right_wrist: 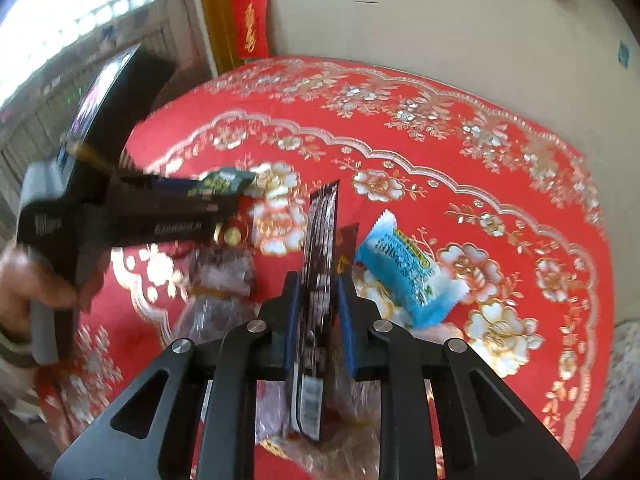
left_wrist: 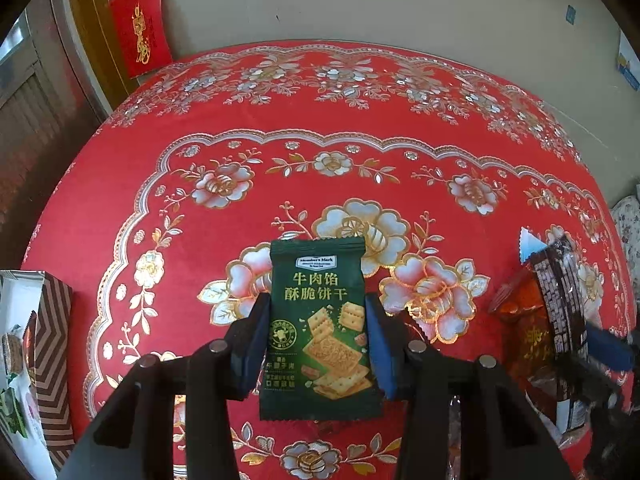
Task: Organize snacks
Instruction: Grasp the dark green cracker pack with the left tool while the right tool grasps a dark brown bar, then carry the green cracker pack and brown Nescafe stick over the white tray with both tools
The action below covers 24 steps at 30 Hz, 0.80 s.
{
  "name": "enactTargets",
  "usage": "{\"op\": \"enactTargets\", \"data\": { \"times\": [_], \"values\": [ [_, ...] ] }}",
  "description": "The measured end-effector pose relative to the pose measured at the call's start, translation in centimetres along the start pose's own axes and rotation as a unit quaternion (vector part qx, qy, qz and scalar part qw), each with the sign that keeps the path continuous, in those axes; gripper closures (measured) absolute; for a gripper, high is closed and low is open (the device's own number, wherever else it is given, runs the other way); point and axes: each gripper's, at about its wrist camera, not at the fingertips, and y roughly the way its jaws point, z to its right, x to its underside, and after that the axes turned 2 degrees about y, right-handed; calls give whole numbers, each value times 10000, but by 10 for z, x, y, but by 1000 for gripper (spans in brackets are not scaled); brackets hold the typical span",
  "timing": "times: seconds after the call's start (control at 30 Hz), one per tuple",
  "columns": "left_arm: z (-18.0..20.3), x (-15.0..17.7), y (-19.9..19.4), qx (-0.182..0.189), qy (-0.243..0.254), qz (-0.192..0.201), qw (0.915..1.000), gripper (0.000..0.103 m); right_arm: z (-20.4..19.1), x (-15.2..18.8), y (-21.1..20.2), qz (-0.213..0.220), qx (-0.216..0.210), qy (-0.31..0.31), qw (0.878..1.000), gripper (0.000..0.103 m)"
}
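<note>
- Left wrist view, far left edge: a box with brown-and-cream chevron stripes [left_wrist: 54,364] stands beside white packets whose print is too cut off to read.
- Upper left: a red hanging [left_wrist: 138,34] with gold calligraphy on the wall; I cannot read the characters.
- Centre: the left gripper [left_wrist: 318,308] is closed partway, its blue pads pressing both sides of a green biscuit packet [left_wrist: 320,328]. The label reads "Member's Mark" and "牛肉馅 酥脆饼干", with square crackers pictured. The packet sits upright over the red floral tablecloth [left_wrist: 200,120].
- Right: an orange packet [left_wrist: 520,320] with blurred gold writing lies on the cloth, partly hidden by a dark brown packet [left_wrist: 560,292].
- Right wrist view, left: a hand [right_wrist: 28,276] grips the other tool's handle, the green packet edge-on at its tip.
- Centre: the right gripper [right_wrist: 318,290] is nearly closed on the thin dark brown packet, held edge-on; a barcode shows low down, the other print blurred.
- Right of centre: a blue-and-white packet [right_wrist: 408,268] lies on the cloth, its text too small to read. Clear crinkled wrappers [right_wrist: 220,280] lie under the jaws.
</note>
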Motion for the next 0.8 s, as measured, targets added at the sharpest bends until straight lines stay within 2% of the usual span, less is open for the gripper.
{"op": "enactTargets", "data": {
  "times": [0.13,0.2,0.27,0.37,0.63,0.8],
  "values": [
    [4,0,0,-16,49,10,10000,55,-9,7,1,-50,320,-226,9992,85],
    [5,1,-1,-29,80,34,10000,55,-6,10,-1,-6,352,-46,9994,86],
    [4,0,-3,-9,100,56,9999,55,-2,13,-4,2,165,142,9998,92],
    [0,0,-9,78,47,151,9998,55,0,18,-12,111,-9,290,9995,94],
    [-21,4,-38,154,-155,404,9989,55,-9,13,-37,549,-583,654,9946,94],
    [-42,15,-55,99,-288,493,9983,55,-32,6,-41,688,-897,654,9914,94]
  ]
}}
